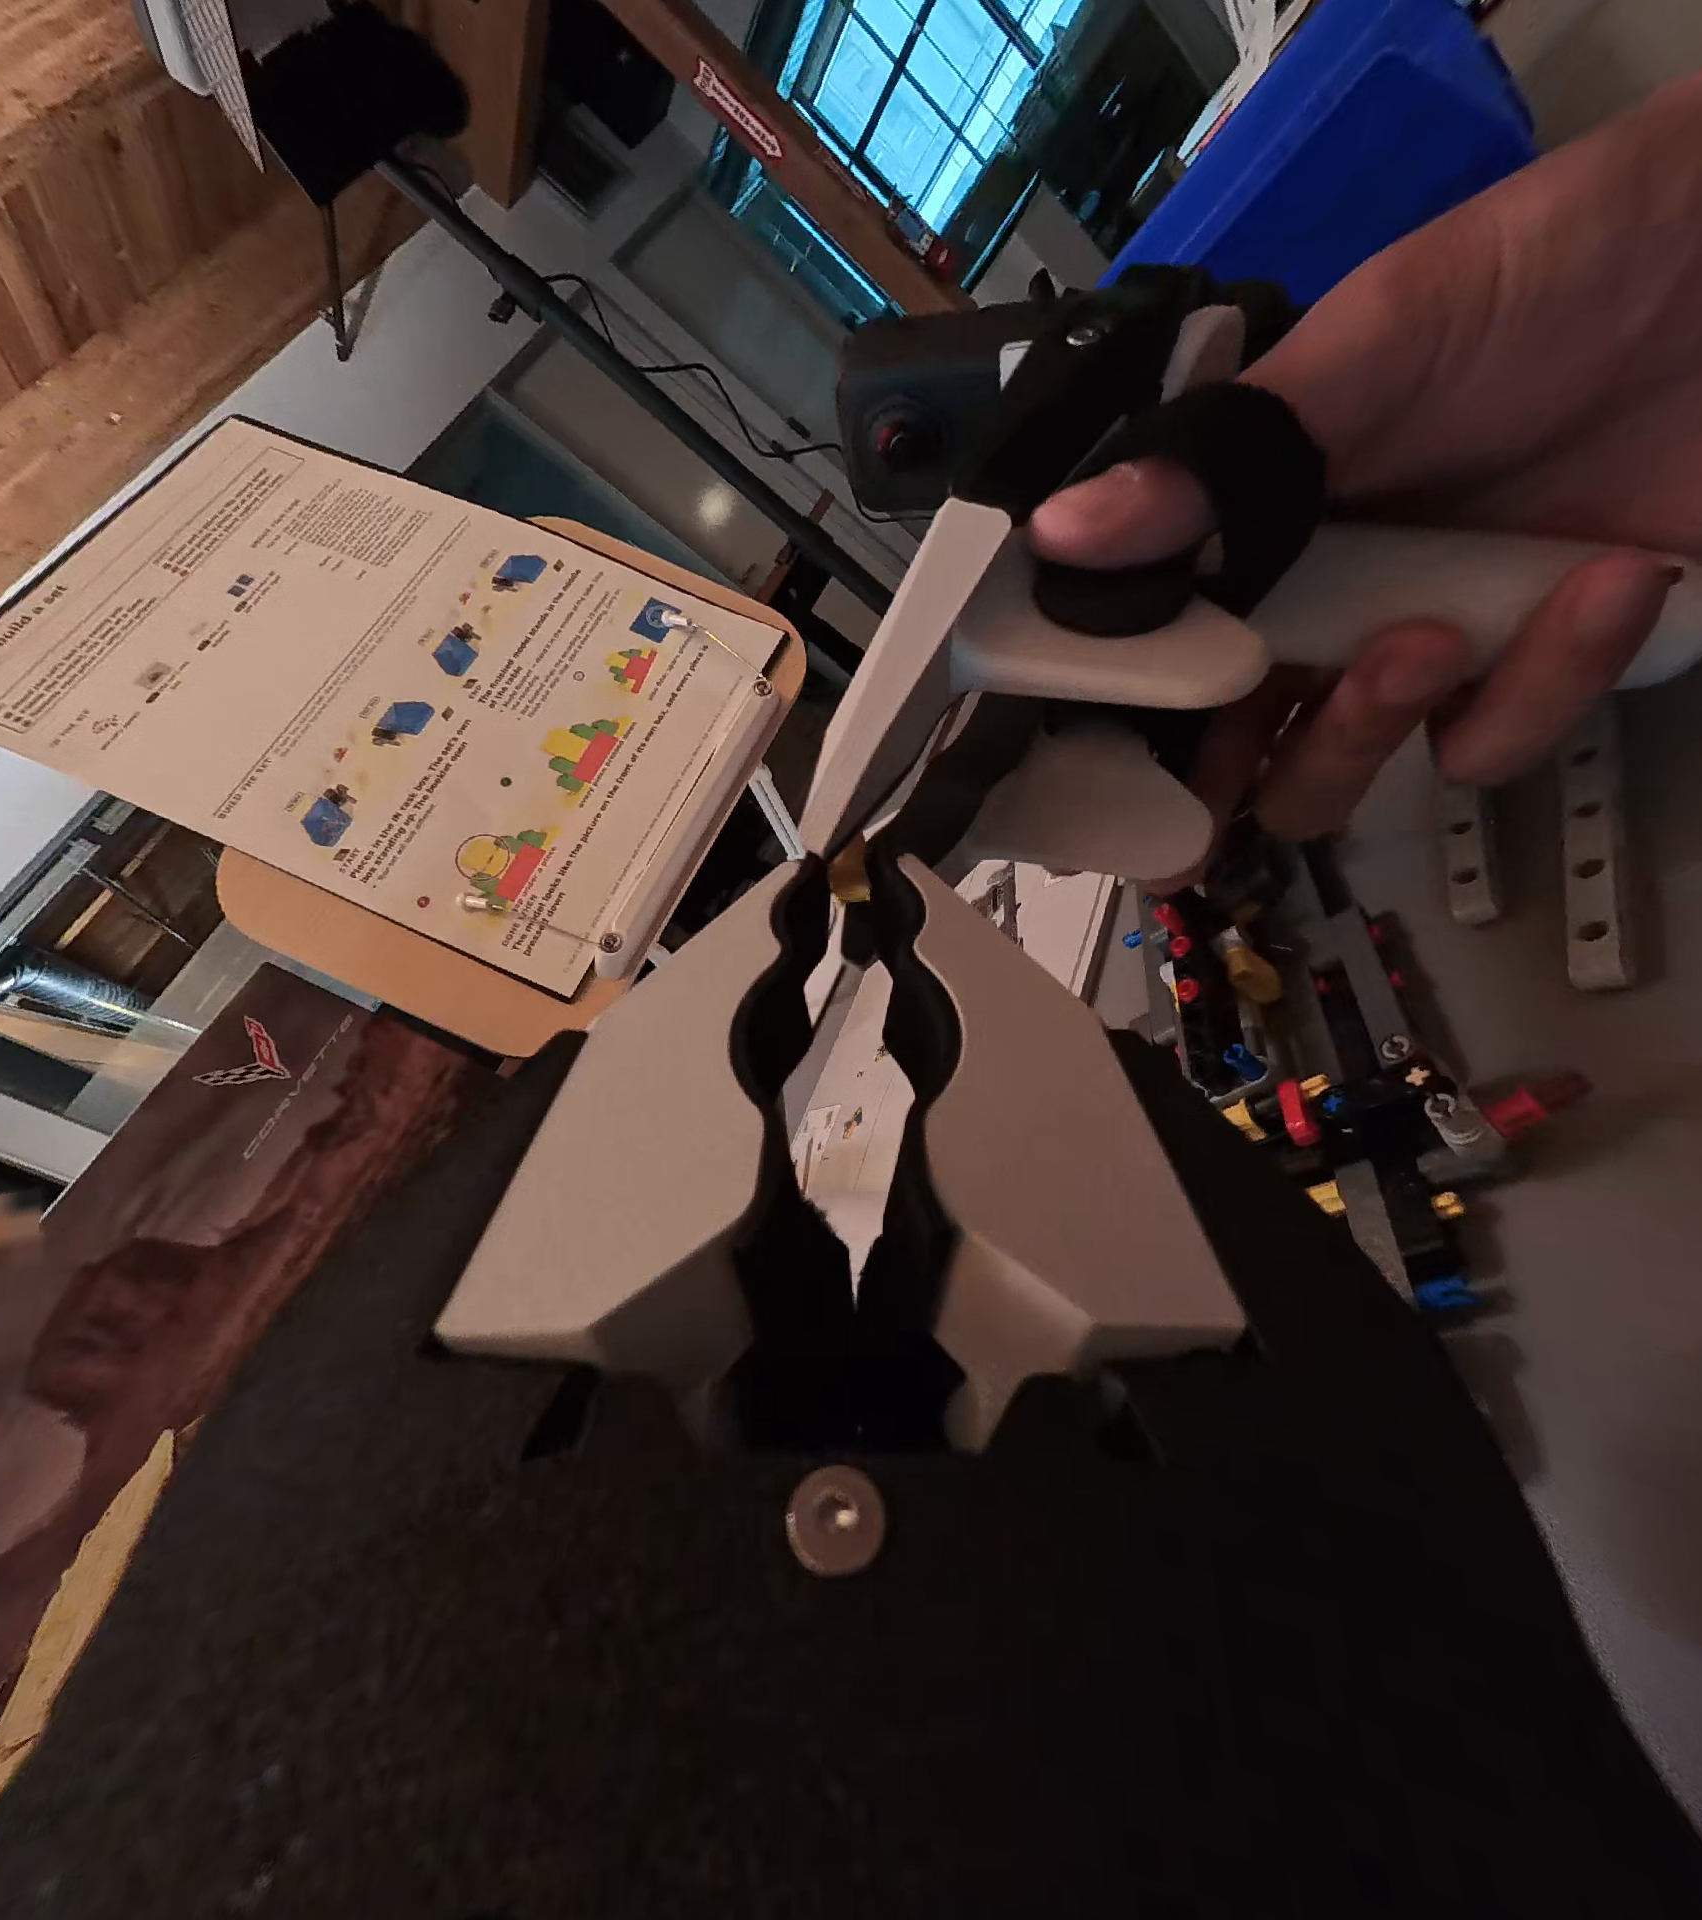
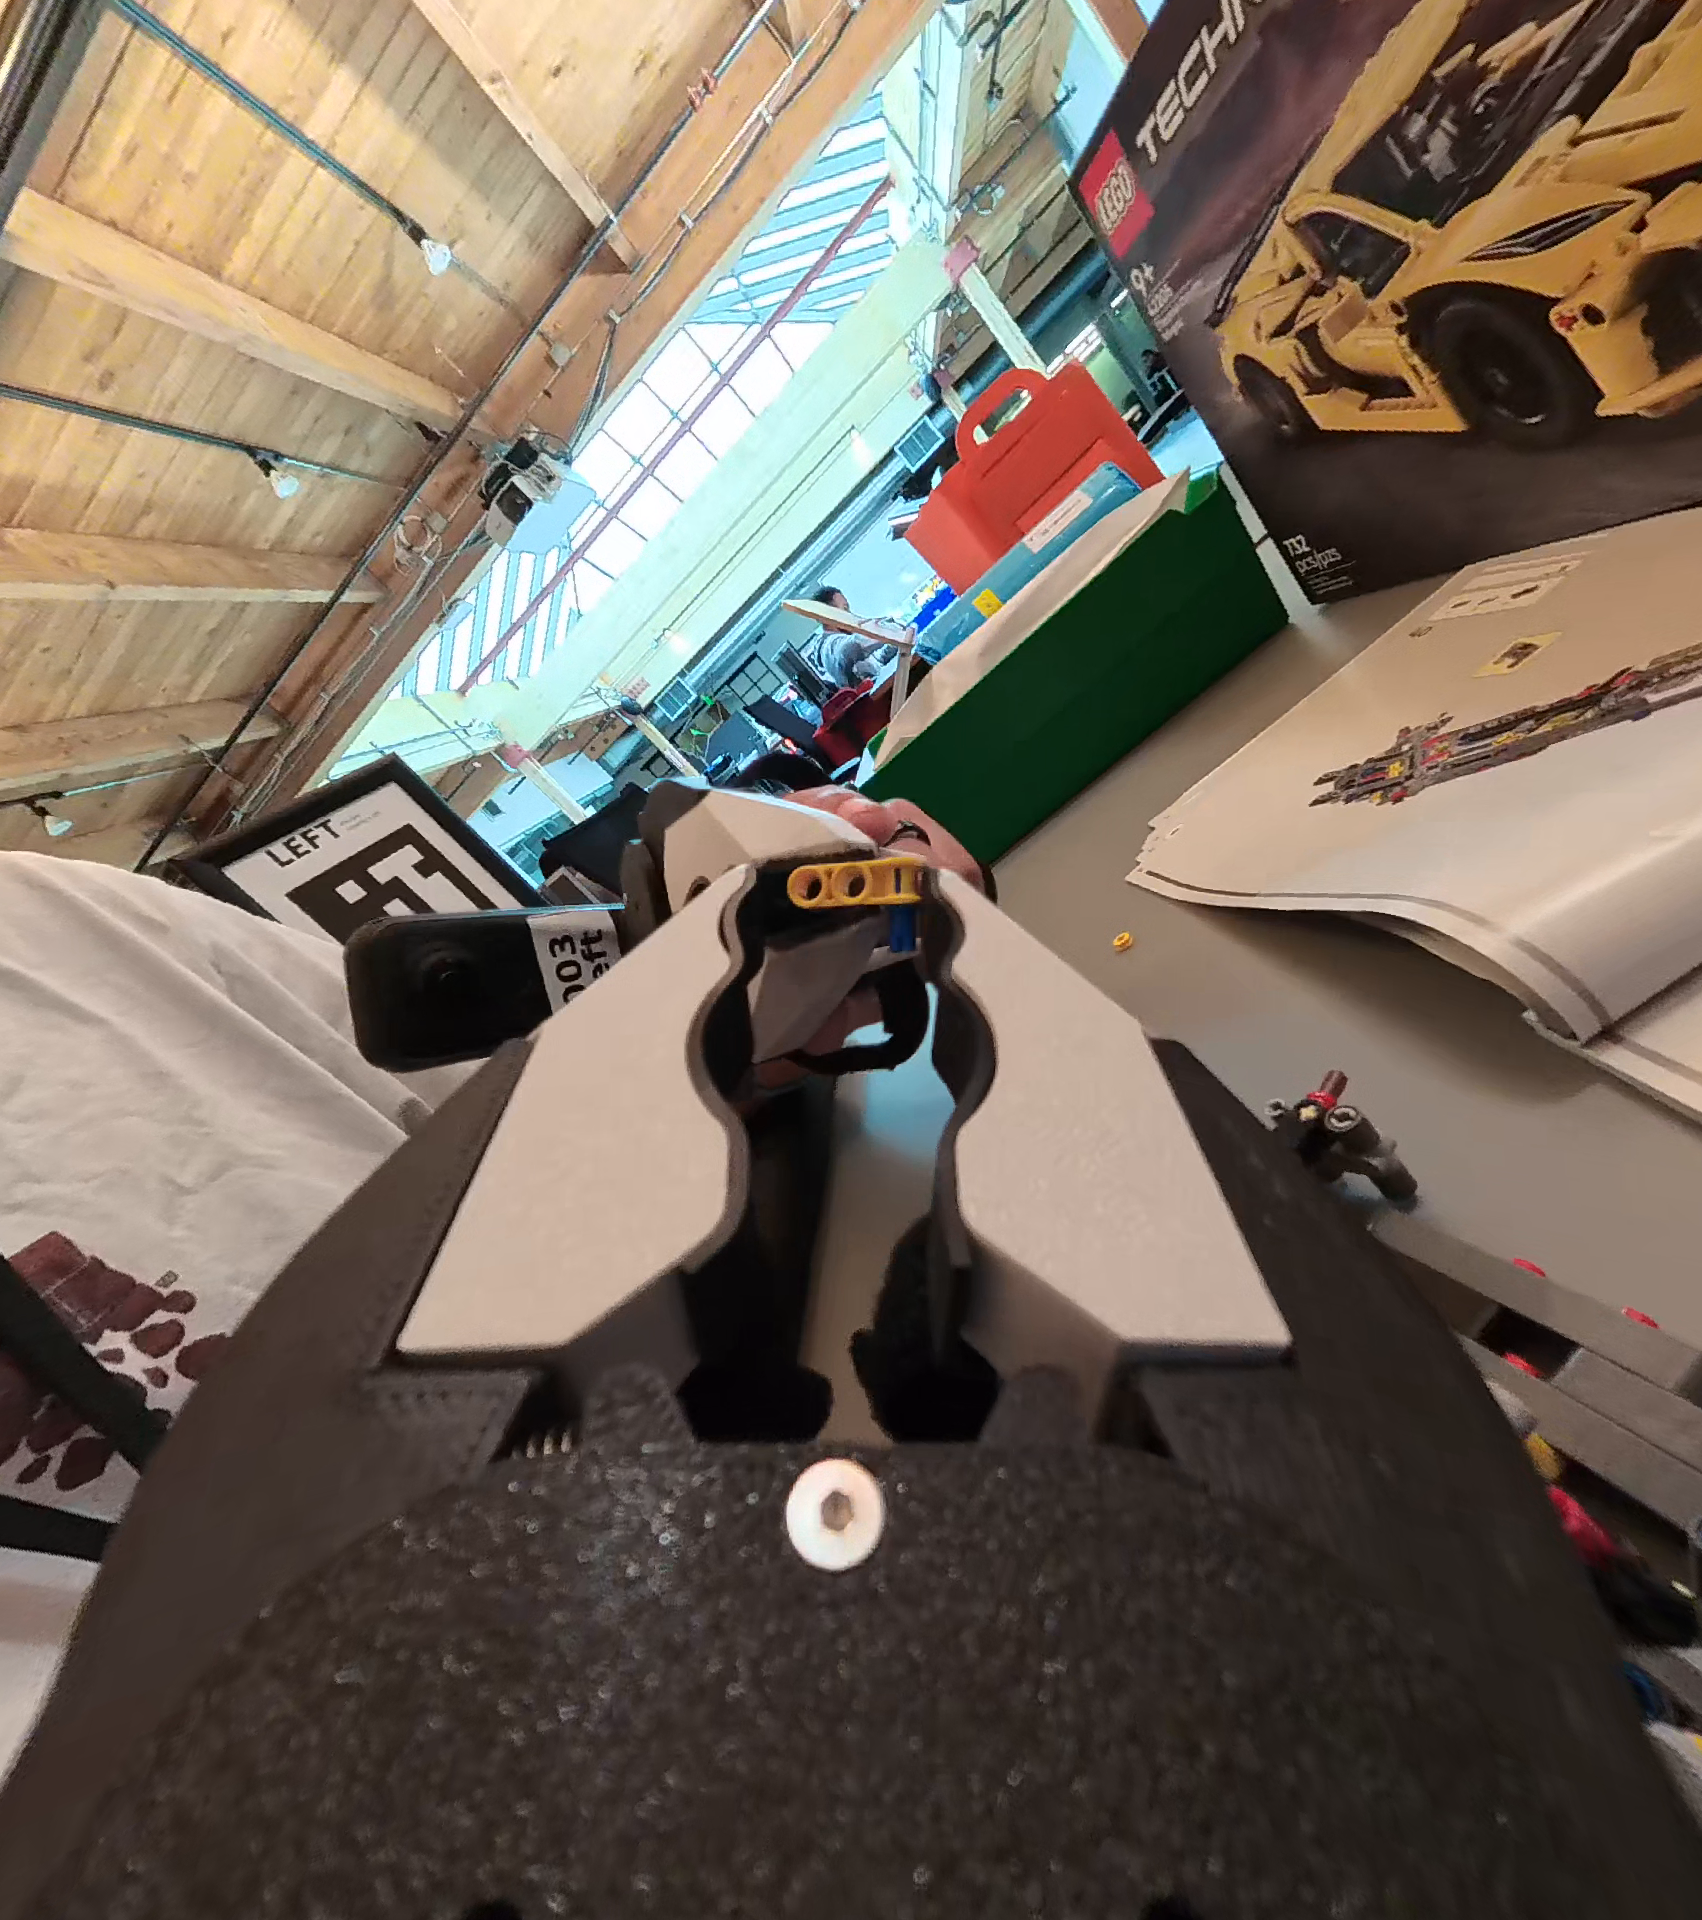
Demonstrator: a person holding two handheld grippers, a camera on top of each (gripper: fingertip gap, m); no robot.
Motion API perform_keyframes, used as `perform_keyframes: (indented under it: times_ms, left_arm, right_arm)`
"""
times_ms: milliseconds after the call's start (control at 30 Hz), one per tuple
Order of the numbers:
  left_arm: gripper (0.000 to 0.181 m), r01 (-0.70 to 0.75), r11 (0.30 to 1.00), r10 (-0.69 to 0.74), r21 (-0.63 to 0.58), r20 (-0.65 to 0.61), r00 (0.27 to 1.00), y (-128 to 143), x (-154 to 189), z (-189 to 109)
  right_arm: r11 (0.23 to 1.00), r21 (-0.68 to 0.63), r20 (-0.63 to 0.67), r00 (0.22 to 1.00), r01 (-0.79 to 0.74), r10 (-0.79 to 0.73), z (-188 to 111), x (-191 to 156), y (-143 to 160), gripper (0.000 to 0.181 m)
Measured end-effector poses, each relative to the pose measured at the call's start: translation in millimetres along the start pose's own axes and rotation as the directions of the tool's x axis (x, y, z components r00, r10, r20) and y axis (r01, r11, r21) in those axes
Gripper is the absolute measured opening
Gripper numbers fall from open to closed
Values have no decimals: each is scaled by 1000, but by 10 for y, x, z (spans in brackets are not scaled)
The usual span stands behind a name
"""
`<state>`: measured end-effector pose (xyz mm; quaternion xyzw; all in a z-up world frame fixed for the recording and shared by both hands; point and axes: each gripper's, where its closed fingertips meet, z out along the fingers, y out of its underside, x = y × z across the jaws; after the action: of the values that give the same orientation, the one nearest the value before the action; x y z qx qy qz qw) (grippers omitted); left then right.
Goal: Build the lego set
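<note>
— Holding the yellow beam (image 2: 855,883) up off the table between both tools, we're fitting a blue pin (image 2: 901,932) — right gripper (image 2: 842,894) clamped across it.
— And our left gripper (image 1: 852,883)?
— Pinched on the same piece; that view shows only a yellow sliver. Next, we judge, a straight push. Only the right view shows the holes.

A small yellow beam (image 2: 852,883) with round holes and a blue pin (image 2: 901,932) hanging from it sits raised off the grey table (image 2: 1190,1039), while the dark partly built chassis (image 1: 1346,1101), studded with red, yellow and blue pins, lies flat there.
</note>
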<state>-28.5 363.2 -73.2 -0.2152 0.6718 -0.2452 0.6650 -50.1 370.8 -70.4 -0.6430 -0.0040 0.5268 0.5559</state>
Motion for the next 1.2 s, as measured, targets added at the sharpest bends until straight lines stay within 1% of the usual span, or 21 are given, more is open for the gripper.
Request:
perform_keyframes:
  times_ms: [133, 233, 367, 433, 467, 500, 533, 567, 600, 633, 667, 700, 733, 800, 833, 900, 967, 1033, 1067, 1133, 1200]
  left_arm:
    - [7, 22, 999, -21, 43, -7, 1000, -72, 14, -24]
    - [7, 42, 997, -41, 72, -24, 999, -127, 34, -43]
    - [7, 76, 995, -73, 68, -56, 996, -91, 65, -45]
    - [7, 115, 992, -112, 50, -60, 992, -48, 39, -38]
    - [7, 159, 987, -157, 35, -55, 986, -12, 4, -40]
    - [7, 213, 977, -212, 19, -53, 976, 32, -33, -49]
    - [7, 273, 962, -272, 1, -56, 961, 83, -68, -64]
    - [6, 334, 942, -334, -19, -59, 941, 138, -100, -78]
    - [7, 390, 920, -392, -42, -64, 918, 196, -124, -87]
    - [6, 439, 896, -443, -67, -75, 893, 250, -132, -89]
    - [7, 480, 873, -487, -88, -82, 870, 294, -138, -86]
    - [6, 513, 853, -520, -100, -78, 850, 328, -157, -80]
    - [6, 537, 837, -545, -105, -72, 836, 348, -177, -75]
    - [6, 562, 819, -572, -118, -76, 817, 368, -171, -69]
    - [6, 558, 820, -569, -124, -78, 819, 379, -158, -68]
    - [6, 529, 837, -542, -138, -76, 837, 403, -127, -66]
    - [6, 500, 853, -514, -148, -81, 854, 412, -87, -64]
    - [6, 491, 858, -506, -148, -89, 858, 401, -51, -57]
    - [6, 493, 857, -508, -150, -95, 856, 394, -30, -52]
    - [6, 491, 858, -507, -149, -101, 856, 381, -1, -46]
    - [6, 479, 865, -496, -151, -103, 862, 376, 18, -47]
  right_arm:
    - [997, -34, 43, 996, -72, 74, -12, -71, 39, 23]
    - [992, -64, 84, 990, -105, 110, -29, -133, 67, 23]
    - [992, -77, 68, 992, -100, 106, -29, -98, 93, 23]
    - [997, -76, 27, 999, -21, 23, -33, -51, 69, 24]
    - [998, -54, 1, 999, 39, -39, -85, -34, 0, 28]
    - [992, -33, -49, 991, 119, -121, -193, -9, -93, 29]
    - [977, -40, -134, 967, 211, -215, -339, 35, -168, 26]
    - [949, -84, -218, 923, 305, -316, -492, 58, -199, 24]
    - [913, -150, -283, 868, 380, -408, -634, 59, -187, 22]
    - [877, -235, -332, 814, 419, -477, -769, 57, -124, 22]
    - [843, -345, -370, 765, 413, -526, -915, 74, -8, 22]
    - [811, -457, -397, 733, 365, -553, -1069, 92, 150, 23]
    - [788, -543, -421, 718, 291, -555, -1215, 92, 315, 24]
    - [748, -640, -421, 735, 175, -532, -1392, -3, 664, 23]
    - [733, -665, -431, 726, 147, -536, -1462, -30, 788, 22]
    - [715, -686, -446, 696, 138, -563, -1595, -78, 948, 22]
    - [747, -648, -508, 645, 151, -571, -1753, -43, 893, 20]
    - [790, -607, -596, 605, 91, -528, -1917, 90, 814, 19]
    - [788, -614, -621, 583, 55, -525, -1977, 170, 808, 19]
    - [796, -603, -652, 543, 51, -529, -1983, 277, 783, 17]
    - [784, -620, -678, 485, 28, -553, -2029, 378, 815, 15]
